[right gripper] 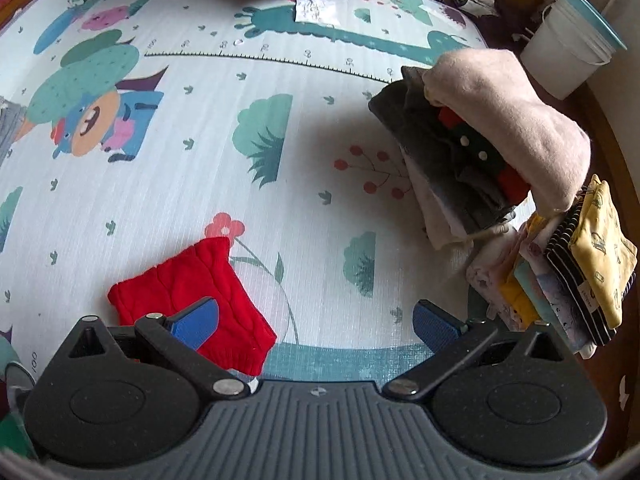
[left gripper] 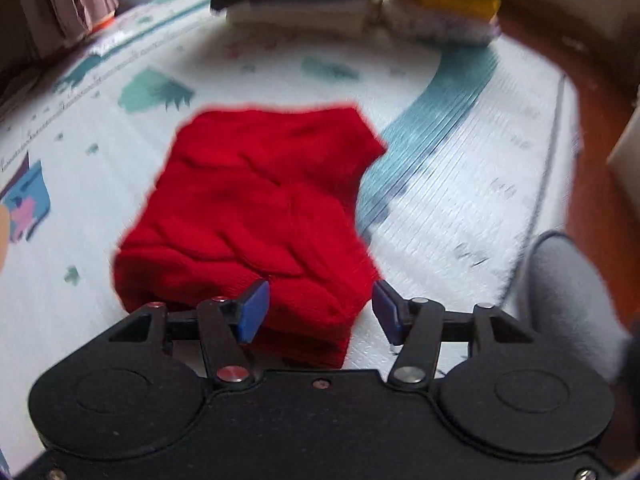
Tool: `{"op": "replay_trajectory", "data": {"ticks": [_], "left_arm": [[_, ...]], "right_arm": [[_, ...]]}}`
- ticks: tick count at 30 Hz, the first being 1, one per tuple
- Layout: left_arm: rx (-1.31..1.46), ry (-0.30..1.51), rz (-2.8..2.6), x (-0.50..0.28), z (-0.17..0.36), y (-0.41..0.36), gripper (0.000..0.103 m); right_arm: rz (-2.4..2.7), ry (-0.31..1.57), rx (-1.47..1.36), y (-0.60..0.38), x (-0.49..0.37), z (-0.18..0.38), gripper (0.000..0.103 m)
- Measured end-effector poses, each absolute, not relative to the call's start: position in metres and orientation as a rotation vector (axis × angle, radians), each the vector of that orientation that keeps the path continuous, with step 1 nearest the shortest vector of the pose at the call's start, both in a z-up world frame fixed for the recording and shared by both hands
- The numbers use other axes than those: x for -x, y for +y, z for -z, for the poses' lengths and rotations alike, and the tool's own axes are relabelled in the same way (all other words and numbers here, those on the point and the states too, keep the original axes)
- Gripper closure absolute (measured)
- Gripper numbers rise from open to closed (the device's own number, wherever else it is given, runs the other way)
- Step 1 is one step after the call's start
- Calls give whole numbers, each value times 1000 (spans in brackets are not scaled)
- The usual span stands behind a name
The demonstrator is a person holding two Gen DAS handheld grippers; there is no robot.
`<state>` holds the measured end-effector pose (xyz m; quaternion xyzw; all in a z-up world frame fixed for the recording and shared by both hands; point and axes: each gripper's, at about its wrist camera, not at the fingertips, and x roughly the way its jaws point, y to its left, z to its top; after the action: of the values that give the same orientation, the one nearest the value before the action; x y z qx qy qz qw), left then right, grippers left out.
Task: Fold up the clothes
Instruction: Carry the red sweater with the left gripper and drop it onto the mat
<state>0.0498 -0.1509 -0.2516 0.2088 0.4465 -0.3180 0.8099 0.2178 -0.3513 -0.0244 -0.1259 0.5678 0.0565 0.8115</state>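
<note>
Only my right view shows the two stacks of folded clothes and the white bucket; the play mat carries a ruler numbered up to 100. Folded small, the red knitted garment lies on that mat, cable-patterned. My left tongs hang spread over its near edge, pinching nothing; my right tongs stand wide and empty.

We see a red knit sweater, soft and cabled, on a ribbed matt mat; far right, a smooth plastic bucket.
</note>
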Motion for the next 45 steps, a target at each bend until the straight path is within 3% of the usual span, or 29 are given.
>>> {"op": "replay_trajectory", "data": {"ticks": [1, 3, 5, 6, 12, 18, 25, 32, 40, 41, 44, 45], "left_arm": [[-463, 958, 665, -54, 258, -154, 46], [-402, 964, 684, -62, 258, -152, 73], [-293, 1002, 712, -76, 245, -142, 93], [-240, 1013, 722, -83, 236, -138, 96], [-167, 799, 721, -108, 113, -106, 98], [-422, 548, 669, -101, -27, -73, 98], [-544, 372, 539, -93, -135, -47, 98], [-695, 444, 573, -71, -107, -33, 98], [-815, 764, 538, -101, 23, 14, 92], [-850, 768, 532, -98, 32, 17, 87], [-747, 806, 529, -94, 40, 39, 48], [-738, 821, 527, -89, 44, 46, 48]], "right_arm": [[-126, 1211, 275, -351, -217, 25, 0], [-138, 1208, 278, -352, -213, 27, 0], [-140, 1202, 267, -358, -213, 25, 0], [-139, 1198, 259, -362, -213, 24, 0], [-144, 1167, 179, -382, -213, 17, 0], [-234, 1032, 69, -379, -204, -16, 1], [-184, 977, 26, -367, -203, -43, 1], [-194, 1004, -3, -353, -203, -44, 1], [-240, 1016, 159, -319, -214, -30, 1], [-251, 1016, 181, -313, -215, -28, 1], [-278, 1006, 252, -295, -213, -24, 1], [-298, 1000, 278, -289, -210, -22, 1]]}}
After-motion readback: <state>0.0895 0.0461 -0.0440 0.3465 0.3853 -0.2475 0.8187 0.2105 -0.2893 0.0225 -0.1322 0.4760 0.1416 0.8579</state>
